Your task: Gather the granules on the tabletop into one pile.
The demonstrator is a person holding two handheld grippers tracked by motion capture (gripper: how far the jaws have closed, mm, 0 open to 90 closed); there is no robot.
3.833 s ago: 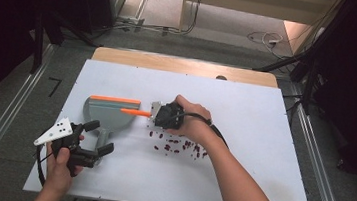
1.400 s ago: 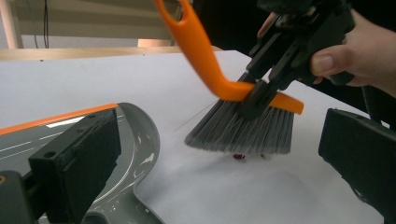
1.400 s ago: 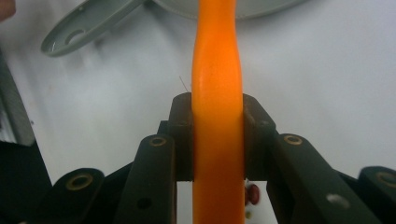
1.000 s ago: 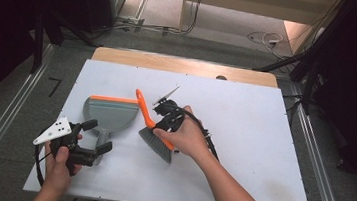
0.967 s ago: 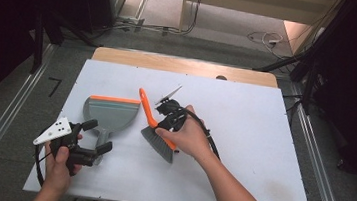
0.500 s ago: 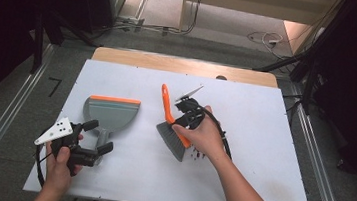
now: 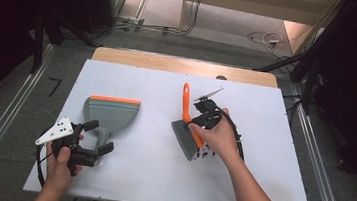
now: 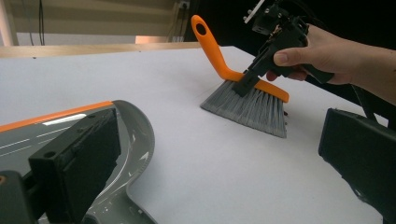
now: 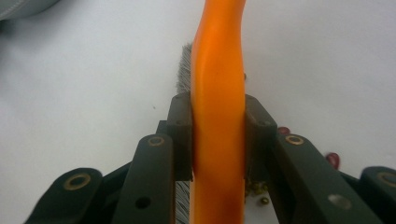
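A hand brush (image 7: 185, 140) with grey bristles and an orange handle stands tilted on the white table, right of centre. My right gripper (image 7: 199, 125) is shut on its orange back (image 9: 218, 70), bristles down on the table. Small dark red bits (image 7: 206, 153) lie beside the bristles, also seen as red bits (image 9: 332, 158) in the right gripper view. A grey dustpan (image 7: 112, 111) with an orange lip lies at the left. My left gripper (image 7: 102, 136) rests open with its jaws on either side of the dustpan's handle. From there the brush (image 8: 247, 105) and right gripper (image 8: 250, 81) show farther off.
The white table (image 7: 148, 178) has bare room between dustpan and brush and along its far side. A wooden strip (image 7: 180, 64) runs along the far edge. Cables and dark stands lie on the floor beyond.
My right gripper has carried the brush to the right, away from the dustpan, and turned its handle to point farther away. The left hand and dustpan have stayed put.
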